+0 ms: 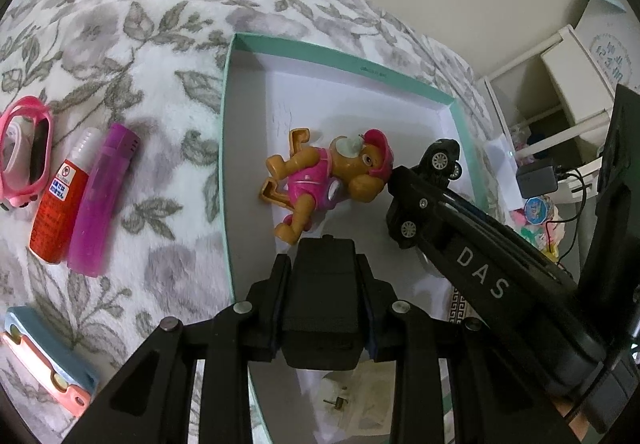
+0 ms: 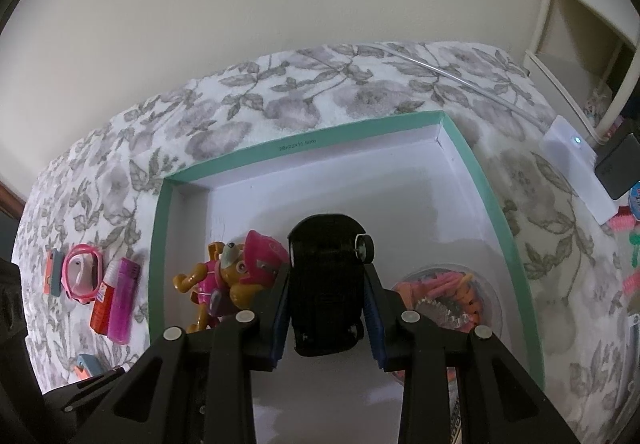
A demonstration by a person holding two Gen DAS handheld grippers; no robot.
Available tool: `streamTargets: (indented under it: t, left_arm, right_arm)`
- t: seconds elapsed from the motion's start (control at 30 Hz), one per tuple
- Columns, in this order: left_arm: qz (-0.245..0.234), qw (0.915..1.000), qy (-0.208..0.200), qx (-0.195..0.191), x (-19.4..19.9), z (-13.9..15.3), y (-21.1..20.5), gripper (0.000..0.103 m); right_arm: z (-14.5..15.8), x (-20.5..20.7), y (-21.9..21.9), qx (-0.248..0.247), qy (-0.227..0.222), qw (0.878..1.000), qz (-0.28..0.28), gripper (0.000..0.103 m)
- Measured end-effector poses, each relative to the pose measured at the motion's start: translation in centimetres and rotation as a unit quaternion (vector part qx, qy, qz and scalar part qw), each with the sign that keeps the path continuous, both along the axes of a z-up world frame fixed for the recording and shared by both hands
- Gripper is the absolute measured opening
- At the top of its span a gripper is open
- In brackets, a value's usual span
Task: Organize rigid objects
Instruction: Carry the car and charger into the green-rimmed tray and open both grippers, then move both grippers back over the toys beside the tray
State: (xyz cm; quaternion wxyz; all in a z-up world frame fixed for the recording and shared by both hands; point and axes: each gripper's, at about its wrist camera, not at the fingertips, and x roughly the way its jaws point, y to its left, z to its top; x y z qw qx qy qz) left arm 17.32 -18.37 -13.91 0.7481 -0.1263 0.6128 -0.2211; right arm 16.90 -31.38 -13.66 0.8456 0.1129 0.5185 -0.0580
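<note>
A teal-rimmed box [image 1: 344, 57] [image 2: 304, 135] with a white floor lies on a floral blanket. A brown and pink toy dog [image 1: 324, 181] [image 2: 236, 276] lies in it. My right gripper [image 2: 326, 296] is shut on a black toy car [image 2: 326, 284] and holds it over the box beside the dog; the car also shows in the left wrist view [image 1: 424, 195]. My left gripper [image 1: 322, 308] is shut on a black boxy object [image 1: 322, 304] above the box's near part.
Left of the box lie a purple lighter [image 1: 102, 199], a red bottle [image 1: 60, 199], a pink watch [image 1: 24, 159] and a blue-orange item [image 1: 48, 360]. A clear tub of orange pieces [image 2: 452, 300] sits in the box. A white shelf [image 1: 560, 83] stands at right.
</note>
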Motion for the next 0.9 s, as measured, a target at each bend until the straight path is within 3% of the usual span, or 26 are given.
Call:
streamTargets:
  t: [0.2,0.47,0.9]
  left_arm:
    - [-0.007,1.0,0.002,0.006,0.0,0.2,-0.4,0.041]
    - [-0.01,0.9999,-0.003,0.013,0.1,1.2,-0.6,0.045]
    - [0.023,0.9983,-0.051,0.013,0.9,5.7,2.3,0.049]
  right_arm:
    - [0.1,0.0,0.0,0.004,0.004,1.0,0.0,0.046]
    - [1.0,-0.1,0.2,-0.005,0.0,1.0,0.0,0.047]
    - [7.3,-1.2,1.0,-0.039,-0.076,0.996,-0.004,0.046]
